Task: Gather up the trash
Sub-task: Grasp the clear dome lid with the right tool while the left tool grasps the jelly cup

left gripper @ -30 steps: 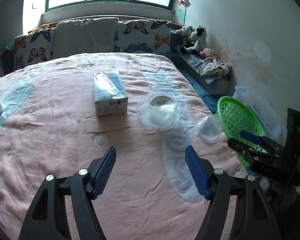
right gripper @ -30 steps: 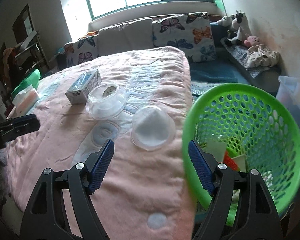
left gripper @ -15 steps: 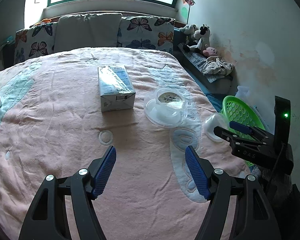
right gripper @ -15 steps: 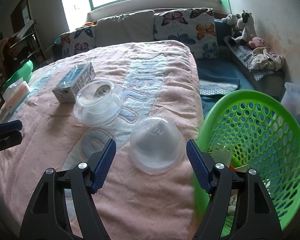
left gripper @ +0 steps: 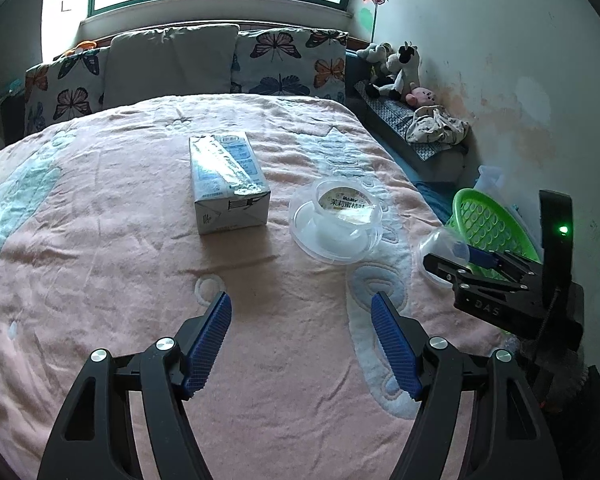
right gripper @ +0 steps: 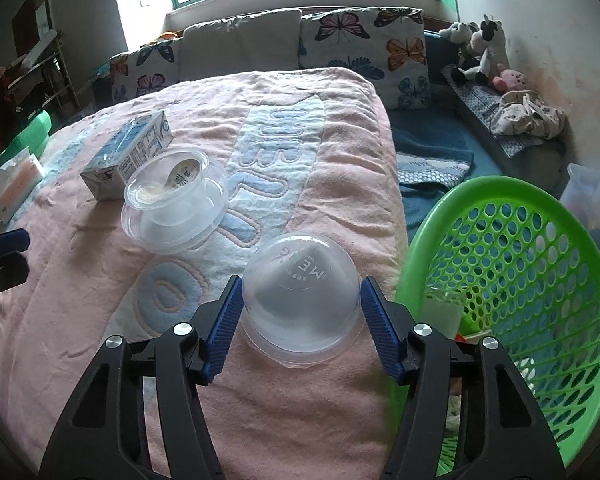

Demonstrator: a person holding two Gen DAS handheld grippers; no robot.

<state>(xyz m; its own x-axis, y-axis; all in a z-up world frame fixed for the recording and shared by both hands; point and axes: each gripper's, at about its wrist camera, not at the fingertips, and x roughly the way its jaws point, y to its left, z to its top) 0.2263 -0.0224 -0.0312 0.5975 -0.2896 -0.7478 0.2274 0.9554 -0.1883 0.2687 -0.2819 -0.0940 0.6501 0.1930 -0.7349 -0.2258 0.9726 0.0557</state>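
A clear plastic dome lid (right gripper: 300, 292) lies upside-up on the pink bed cover near its right edge; it also shows in the left wrist view (left gripper: 436, 248). My right gripper (right gripper: 300, 304) is open with a finger on each side of the dome, not squeezing it. A clear plastic cup on a lid (right gripper: 176, 200) and a blue-white carton (right gripper: 128, 156) lie farther left; they show in the left wrist view as the cup (left gripper: 340, 216) and the carton (left gripper: 226, 180). My left gripper (left gripper: 300, 316) is open and empty above the cover. A green basket (right gripper: 520, 280) with some trash stands right of the bed.
Butterfly pillows (left gripper: 288, 60) line the head of the bed. Plush toys (left gripper: 396, 68) and cloth sit on a bench along the right wall. A tissue pack (right gripper: 16, 176) lies at the bed's left side. The right gripper's body (left gripper: 500, 280) shows at the bed's right edge.
My right gripper has swung left from the basket and come forward until its fingers straddle the dome lid. My left gripper has edged forward toward the carton and the cup.
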